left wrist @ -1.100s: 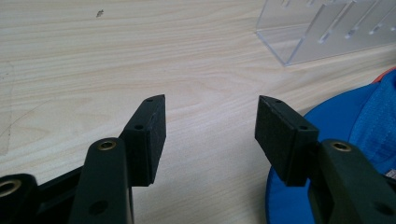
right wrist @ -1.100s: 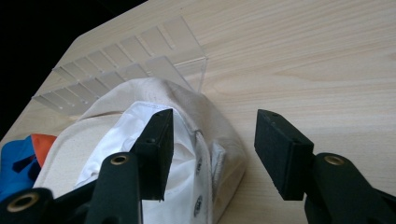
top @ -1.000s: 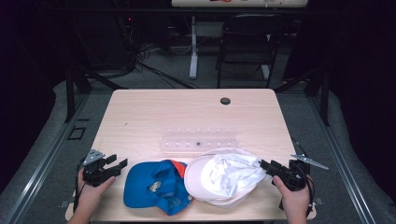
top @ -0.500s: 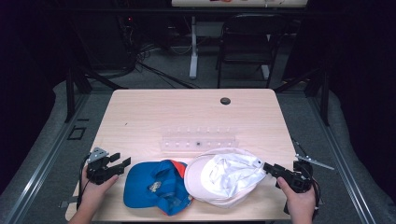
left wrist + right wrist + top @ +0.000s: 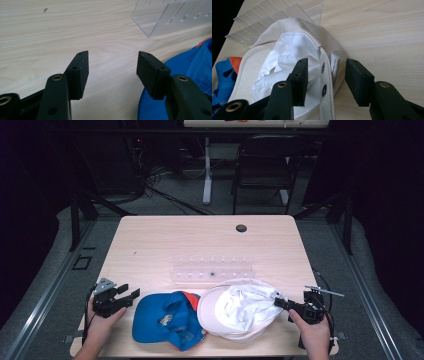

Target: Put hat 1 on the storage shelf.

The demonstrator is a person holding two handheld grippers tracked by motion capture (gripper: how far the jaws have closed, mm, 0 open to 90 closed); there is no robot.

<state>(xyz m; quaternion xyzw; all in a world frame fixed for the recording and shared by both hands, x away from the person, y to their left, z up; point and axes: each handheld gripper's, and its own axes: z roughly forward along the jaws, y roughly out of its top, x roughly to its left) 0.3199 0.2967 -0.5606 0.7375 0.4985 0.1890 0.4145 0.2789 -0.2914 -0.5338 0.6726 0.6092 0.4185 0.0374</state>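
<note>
Since the earlier frames we see both hands drawn back toward the near edge of the tabletop (image 5: 165, 240): the left tongs (image 5: 131, 295) have slid nearer and slightly right, toward the blue cap, and the right tongs (image 5: 276, 302) have pulled away a little to the right of the white cap.

Nearest to us, the left hand (image 5: 100, 322) holds its tongs with the jaws spread apart and nothing between them; in the left gripper view the left tongs (image 5: 113, 68) hover over bare wood, with the brim of the blue cap (image 5: 185, 75) under the jaw on that view's right. The right hand (image 5: 312, 332) holds its tongs with the jaws likewise apart; in the right gripper view the right tongs (image 5: 326, 77) straddle the back strap of the white cap (image 5: 287, 62), where two dark snaps show, though we cannot tell whether either pad touches the cloth.

Between the hands lie the two caps, both upturned: the blue cap (image 5: 167, 317), with an orange patch at its far edge, touches the white cap (image 5: 240, 307) on its right.

Just beyond them sits a clear plastic rack (image 5: 212, 270), its slotted dividers visible in both gripper views. Farther off, a dark round grommet (image 5: 241, 228) sits near the far edge, and beyond the tabletop stands a black chair (image 5: 262, 170).
</note>
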